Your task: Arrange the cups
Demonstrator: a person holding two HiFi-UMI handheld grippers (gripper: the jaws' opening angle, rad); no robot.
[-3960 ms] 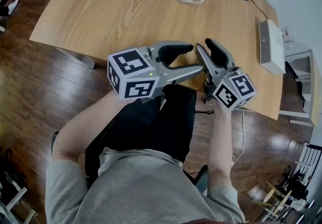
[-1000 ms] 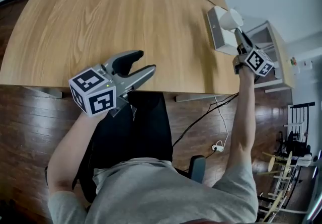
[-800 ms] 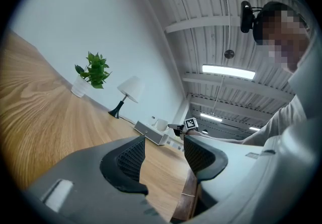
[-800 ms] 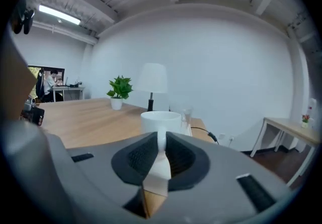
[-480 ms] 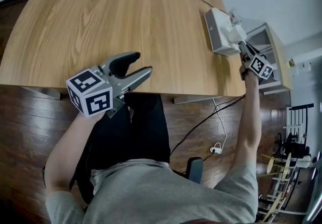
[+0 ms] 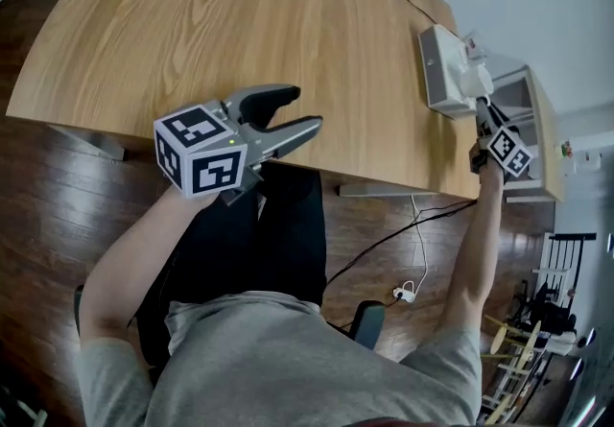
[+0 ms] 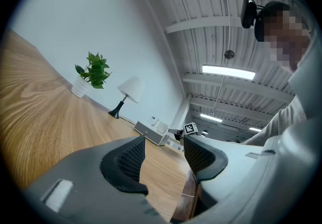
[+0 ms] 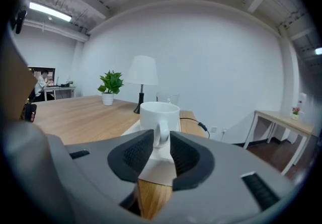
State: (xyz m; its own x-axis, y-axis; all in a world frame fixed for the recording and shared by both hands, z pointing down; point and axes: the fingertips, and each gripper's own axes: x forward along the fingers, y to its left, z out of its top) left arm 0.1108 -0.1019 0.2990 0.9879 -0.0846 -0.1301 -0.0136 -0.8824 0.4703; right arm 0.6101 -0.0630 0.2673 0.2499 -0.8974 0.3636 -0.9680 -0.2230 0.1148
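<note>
Well out at the right edge of the table (image 6: 240, 22), the right gripper (image 8: 162, 140) had its jaws drawn in close on the handle of a white cup (image 8: 159, 112). The cup stood upright on a flat white box (image 6: 439, 70). The box lay along that edge, and the gripper reached in over it from beyond the tabletop, its cube (image 6: 507, 152) hanging out past the wood. Black-and-white square markers covered the cubes on both grippers. The left gripper (image 6: 295, 110) hovered over the table's near edge, just ahead of the person's lap. Its jaws stood apart, with only tabletop showing between them. A wide stretch of pale wood separated it from the box and cup. A black-stemmed lamp (image 8: 141, 74) with a white shade stood near the far edge behind the cup. A potted plant (image 8: 110, 84) sat further along that edge, well apart from the box. A dark cable (image 8: 201, 126) trailed across the corner of the table just beside the box. Beyond the right edge stood a light side table (image 8: 279, 117) against the wall, with dark wooden floor (image 6: 58, 195) around the table's near side.
</note>
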